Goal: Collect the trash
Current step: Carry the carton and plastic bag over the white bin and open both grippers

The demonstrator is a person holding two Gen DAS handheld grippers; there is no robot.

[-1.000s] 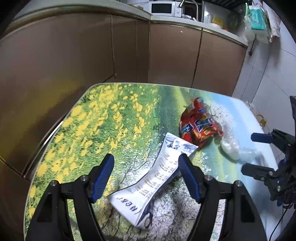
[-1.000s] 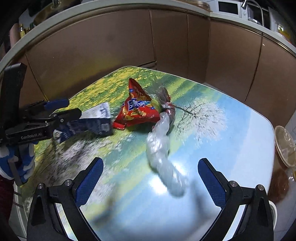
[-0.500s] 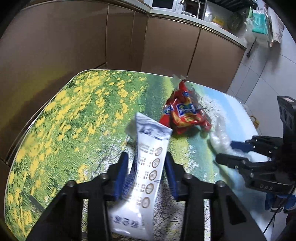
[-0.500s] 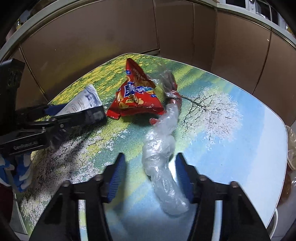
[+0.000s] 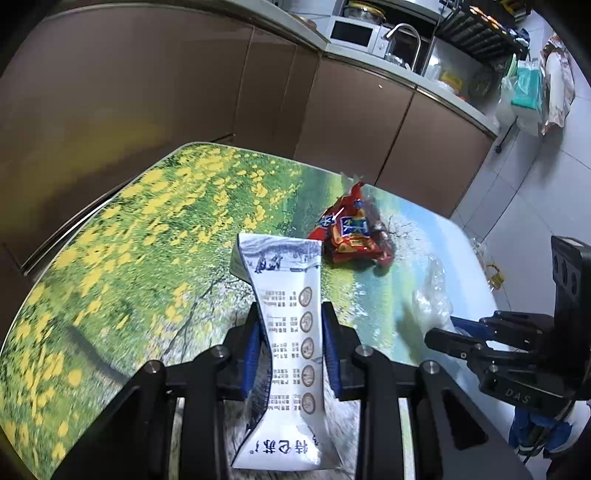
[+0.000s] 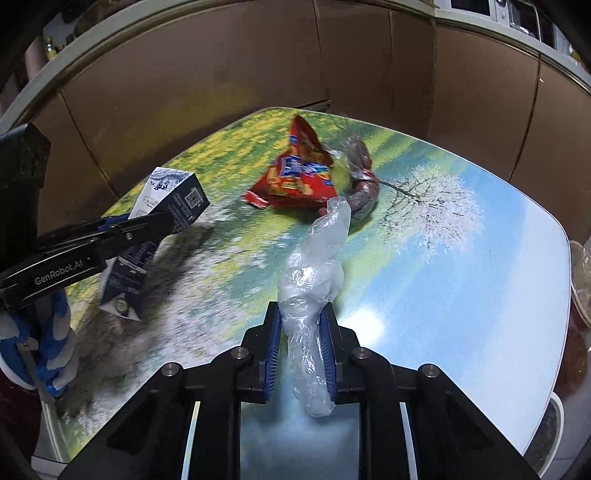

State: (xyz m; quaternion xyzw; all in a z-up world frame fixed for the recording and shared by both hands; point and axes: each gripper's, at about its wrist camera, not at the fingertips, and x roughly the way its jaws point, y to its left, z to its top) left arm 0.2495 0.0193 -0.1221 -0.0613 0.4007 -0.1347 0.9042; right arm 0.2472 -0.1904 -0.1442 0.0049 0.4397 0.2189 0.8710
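A flattened white-and-blue milk carton point(image 5: 280, 266) is pinched at its waist between my left gripper's point(image 5: 290, 314) blue pads, whose jaws are still closing. In the right wrist view the carton point(image 6: 173, 195) hangs raised above the flower-print table point(image 6: 480, 258). My right gripper point(image 6: 301, 317) has its jaws closing on a twisted clear plastic bag point(image 6: 314, 266), pads pressing its sides. The left wrist view shows that bag point(image 5: 430, 295) at the right gripper's fingertips point(image 5: 439, 332). A red snack bag point(image 5: 347, 232) lies farther back on the table, against a dark crumpled wrapper point(image 6: 362, 177).
Brown cabinet doors point(image 5: 351, 122) wrap around the table's far side, under a counter with a microwave point(image 5: 351, 35) and a faucet. Grey floor tiles point(image 5: 524, 192) lie to the right. A clear lidded cup point(image 6: 580, 273) stands past the table's right edge.
Both grippers went from wide open to closed on their items. The left one tilted the carton up and raised it off the table; the right one took the plastic bag's near end.
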